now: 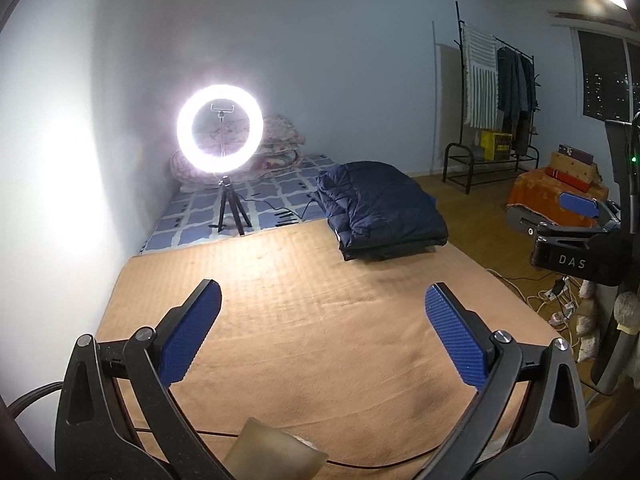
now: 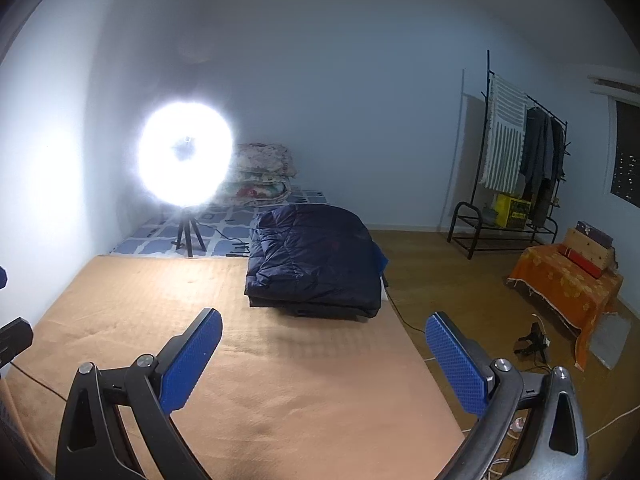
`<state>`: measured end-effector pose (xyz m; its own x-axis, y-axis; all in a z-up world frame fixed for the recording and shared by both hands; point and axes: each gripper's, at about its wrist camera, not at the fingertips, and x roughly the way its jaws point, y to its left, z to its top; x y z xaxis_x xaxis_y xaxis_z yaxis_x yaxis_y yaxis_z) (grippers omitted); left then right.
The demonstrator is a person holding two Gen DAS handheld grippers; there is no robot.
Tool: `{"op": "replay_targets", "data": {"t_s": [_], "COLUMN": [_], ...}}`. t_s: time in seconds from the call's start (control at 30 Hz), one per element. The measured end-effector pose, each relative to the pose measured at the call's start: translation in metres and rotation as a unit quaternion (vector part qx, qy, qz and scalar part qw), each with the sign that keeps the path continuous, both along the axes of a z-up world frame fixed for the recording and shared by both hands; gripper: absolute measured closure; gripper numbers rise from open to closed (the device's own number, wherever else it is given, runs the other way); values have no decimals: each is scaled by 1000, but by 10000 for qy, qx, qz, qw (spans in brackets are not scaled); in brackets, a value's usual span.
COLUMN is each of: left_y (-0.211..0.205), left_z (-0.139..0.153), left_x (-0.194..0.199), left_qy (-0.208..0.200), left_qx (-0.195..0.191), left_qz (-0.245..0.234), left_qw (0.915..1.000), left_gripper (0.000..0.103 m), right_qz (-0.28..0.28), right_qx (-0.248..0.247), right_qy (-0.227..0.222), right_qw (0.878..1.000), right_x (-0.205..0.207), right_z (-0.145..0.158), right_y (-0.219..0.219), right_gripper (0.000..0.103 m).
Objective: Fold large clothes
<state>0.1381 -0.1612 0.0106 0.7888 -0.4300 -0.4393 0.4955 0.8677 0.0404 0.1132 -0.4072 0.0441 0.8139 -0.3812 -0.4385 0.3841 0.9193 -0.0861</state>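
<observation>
A dark navy quilted jacket [image 1: 382,210] lies folded in a thick stack at the far right corner of the tan blanket [image 1: 304,320]; it also shows in the right wrist view [image 2: 316,264]. My left gripper [image 1: 322,300] is open and empty, held above the blanket well short of the jacket. My right gripper [image 2: 324,330] is open and empty, also above the blanket [image 2: 200,340], just short of the jacket. The right gripper also shows in the left wrist view [image 1: 580,216] at the right edge.
A lit ring light on a tripod [image 1: 220,128] stands on the blue patterned mattress [image 1: 264,200] beyond the blanket, with folded floral quilts [image 2: 260,172] behind. A clothes rack [image 2: 516,168], an orange-draped box [image 2: 568,284] and floor cables [image 1: 560,300] are at the right.
</observation>
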Motion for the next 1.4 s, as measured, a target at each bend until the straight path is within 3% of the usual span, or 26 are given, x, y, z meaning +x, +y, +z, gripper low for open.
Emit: {"op": "replay_targets", "data": {"t_s": [0.33,1.4], "left_y": [-2,0], "left_z": [-8,-7], "left_x": [1,-1], "left_qy": [-144,-235], "left_qx": [175,143], "left_qz": [159,153], "left_qw": [9996,9995], "left_gripper": [0,0], "right_qz": [-3,-36], "right_qx": [40,180], "right_qy": [125,176], "right_qw": [9999,9997], "right_x": [6,6], "right_z": [-10,-16], "right_y": [0,-4], "right_gripper": [0,0]}}
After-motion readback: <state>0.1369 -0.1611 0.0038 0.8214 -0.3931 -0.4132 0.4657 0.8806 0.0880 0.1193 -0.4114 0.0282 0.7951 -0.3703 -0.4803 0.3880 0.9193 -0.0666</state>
